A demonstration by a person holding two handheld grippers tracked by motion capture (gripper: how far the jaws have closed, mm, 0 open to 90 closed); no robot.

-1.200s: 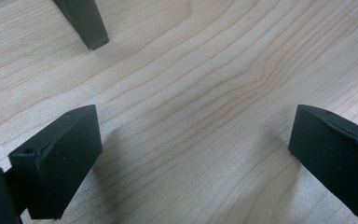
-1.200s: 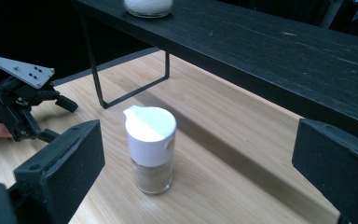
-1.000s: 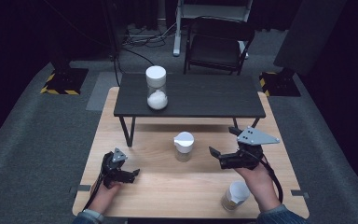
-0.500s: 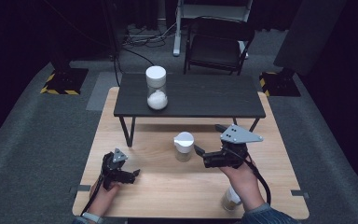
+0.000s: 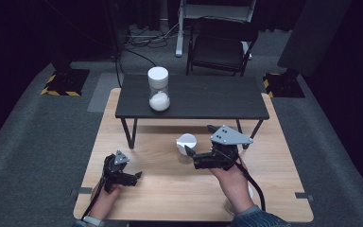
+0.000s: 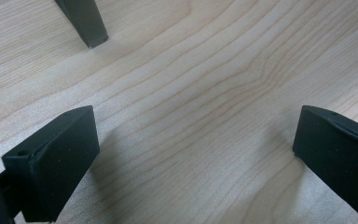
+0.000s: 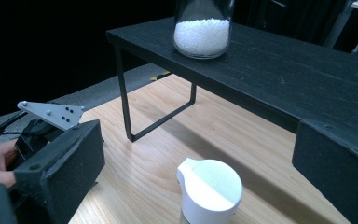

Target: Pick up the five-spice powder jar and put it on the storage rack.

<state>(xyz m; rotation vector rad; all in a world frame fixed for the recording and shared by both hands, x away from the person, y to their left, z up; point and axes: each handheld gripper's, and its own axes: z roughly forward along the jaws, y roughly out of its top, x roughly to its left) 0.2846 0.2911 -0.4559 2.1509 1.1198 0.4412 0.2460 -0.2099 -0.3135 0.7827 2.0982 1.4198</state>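
Note:
A small container with a white lid [image 5: 186, 141] stands on the wooden table [image 5: 170, 198] in front of the black riser [image 5: 203, 97]. My right gripper [image 5: 197, 140] is open just to its right, one jaw close beside it, not touching. In the right gripper view the white-lidded container [image 7: 209, 187] sits low between the open jaws of the right gripper [image 7: 200, 140]. A glass jar [image 5: 158, 89] with a white lid and white granules stands on the riser. My left gripper [image 5: 131, 171] rests open on the table at the front left. The left gripper [image 6: 196, 126] has bare wood between its jaws.
The riser's thin black legs [image 7: 126, 100] stand on the wood, one near the left gripper [image 6: 86, 23]. Another pale cup [image 5: 250, 193] sits at the front right, partly hidden by the right forearm. A black chair [image 5: 222, 45] stands beyond the table.
The right gripper has moved left toward the white-lidded container, and the forearm now covers part of the front-right cup. The left gripper has stayed put.

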